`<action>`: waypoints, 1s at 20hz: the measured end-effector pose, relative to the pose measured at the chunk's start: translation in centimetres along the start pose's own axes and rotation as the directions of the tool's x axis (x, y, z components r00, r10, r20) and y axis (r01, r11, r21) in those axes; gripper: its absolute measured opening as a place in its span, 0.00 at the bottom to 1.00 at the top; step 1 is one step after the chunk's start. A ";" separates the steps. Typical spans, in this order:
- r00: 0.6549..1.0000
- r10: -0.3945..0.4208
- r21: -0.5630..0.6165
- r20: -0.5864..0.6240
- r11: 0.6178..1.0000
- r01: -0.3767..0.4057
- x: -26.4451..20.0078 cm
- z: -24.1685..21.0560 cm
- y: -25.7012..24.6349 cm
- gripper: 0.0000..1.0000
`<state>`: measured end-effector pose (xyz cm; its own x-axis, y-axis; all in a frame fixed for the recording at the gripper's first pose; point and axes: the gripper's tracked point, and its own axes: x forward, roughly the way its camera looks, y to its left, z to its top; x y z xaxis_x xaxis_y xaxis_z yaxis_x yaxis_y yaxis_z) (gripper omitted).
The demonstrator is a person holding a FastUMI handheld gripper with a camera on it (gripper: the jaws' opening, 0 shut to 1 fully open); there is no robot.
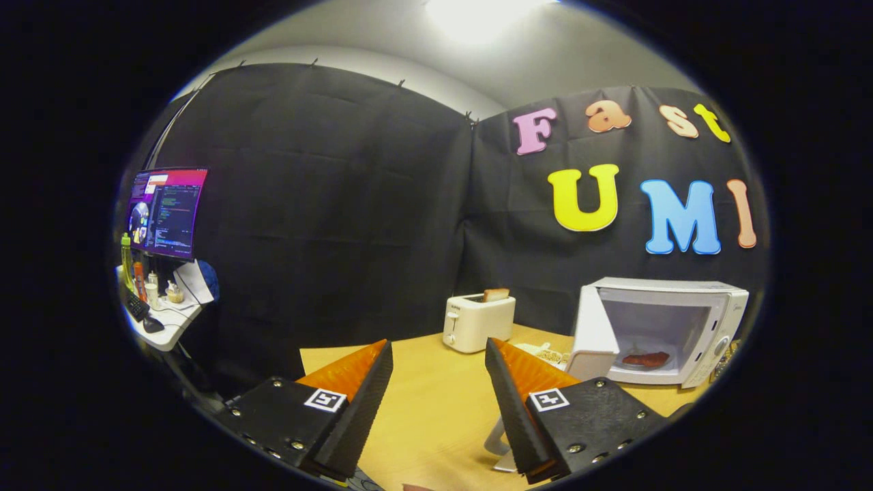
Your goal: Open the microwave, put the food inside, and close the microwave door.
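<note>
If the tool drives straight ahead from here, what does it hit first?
Probably the toaster, just ahead of the open tool: bare table lies between them. Depth is unclear. The microwave sits off to the side, out of line.

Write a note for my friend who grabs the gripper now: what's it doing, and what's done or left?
Gripper: open, holding nothing, fingers over the bare wooden table.
Microwave: beyond the right finger, its door swung open.
Food: already inside the microwave.
Toaster: ahead of the fingers, bread in its slot; not part of the job.
Done: door opened, food in.
Left: close the microwave door.
</note>
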<state>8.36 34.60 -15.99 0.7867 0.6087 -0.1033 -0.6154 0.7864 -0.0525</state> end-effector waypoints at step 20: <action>0.900 -0.405 0.019 -0.159 0.910 0.413 -5.4 -7.2 -19.7 0.01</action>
<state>15.91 15.09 -21.57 0.9497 0.2126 -0.2300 -0.2344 0.9695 -0.0719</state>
